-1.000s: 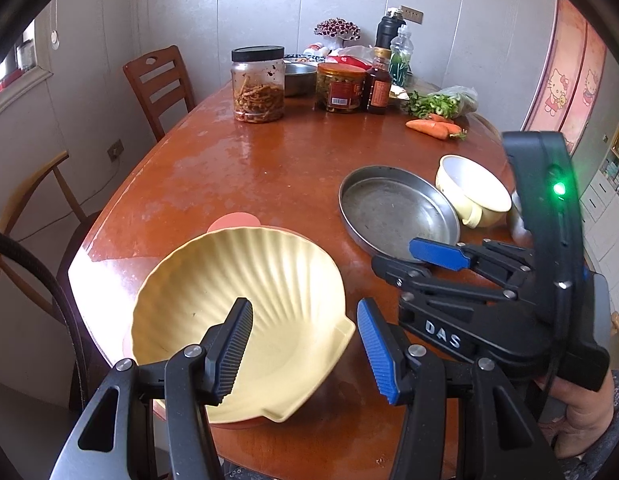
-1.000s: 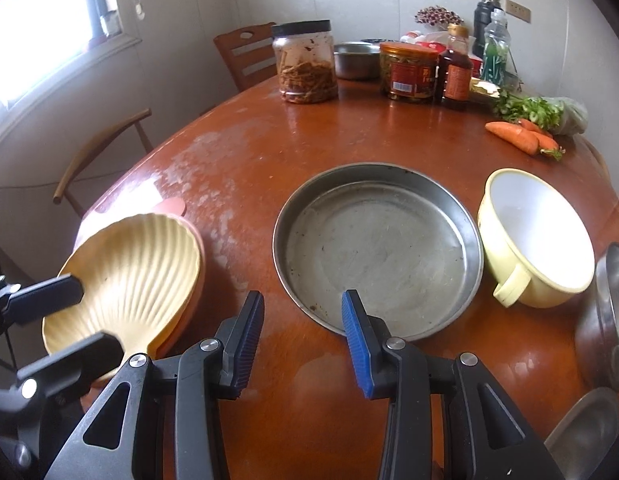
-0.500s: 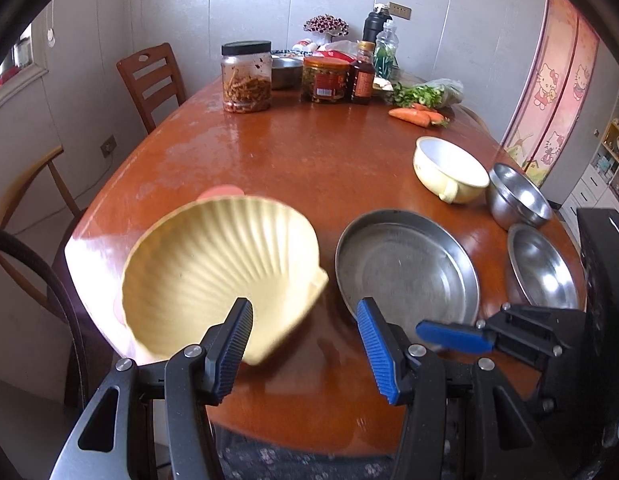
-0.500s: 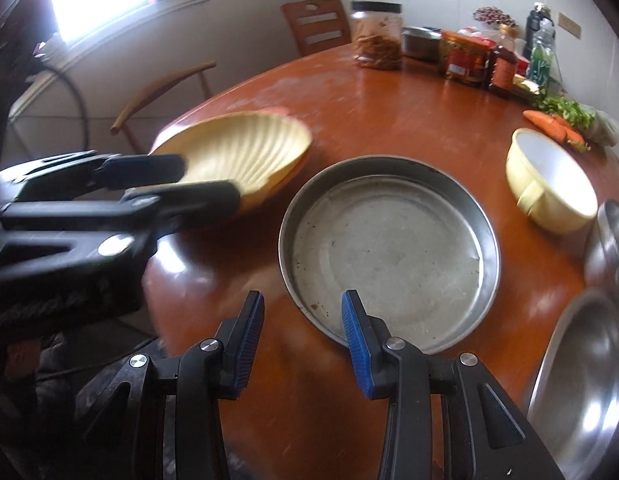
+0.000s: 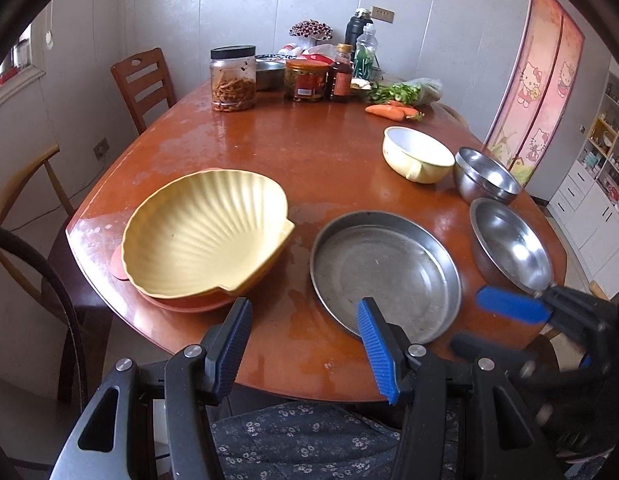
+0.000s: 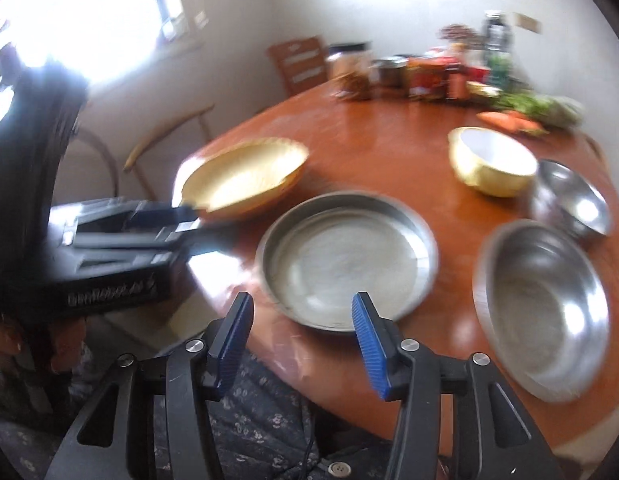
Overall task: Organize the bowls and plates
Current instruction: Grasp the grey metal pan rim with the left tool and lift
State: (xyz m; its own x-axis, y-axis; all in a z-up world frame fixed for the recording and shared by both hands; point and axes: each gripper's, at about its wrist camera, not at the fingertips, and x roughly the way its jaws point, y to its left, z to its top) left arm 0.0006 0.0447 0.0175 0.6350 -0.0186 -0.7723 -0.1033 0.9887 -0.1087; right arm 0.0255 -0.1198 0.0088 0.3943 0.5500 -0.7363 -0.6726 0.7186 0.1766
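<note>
A yellow shell-shaped plate [image 5: 205, 236] rests on an orange plate [image 5: 181, 304] at the table's near left; it also shows in the right wrist view [image 6: 241, 178]. A round steel pan [image 5: 383, 274] lies beside it, also seen in the right wrist view [image 6: 345, 256]. A steel bowl [image 5: 509, 244] lies to its right, another steel bowl [image 5: 485, 174] behind, and a cream bowl [image 5: 417, 154] farther back. My left gripper [image 5: 305, 344] is open and empty, off the table's near edge. My right gripper [image 6: 303, 340] is open and empty, before the pan.
Jars, bottles, a steel bowl, greens and carrots [image 5: 391, 111] stand at the table's far end. A wooden chair [image 5: 143, 84] stands at the far left. The right gripper's blue finger [image 5: 509, 304] shows at the right of the left wrist view.
Both grippers have pulled back from the table toward its near edge. The shell plate now rests on the orange plate, free of the left gripper. The right wrist view is blurred by motion.
</note>
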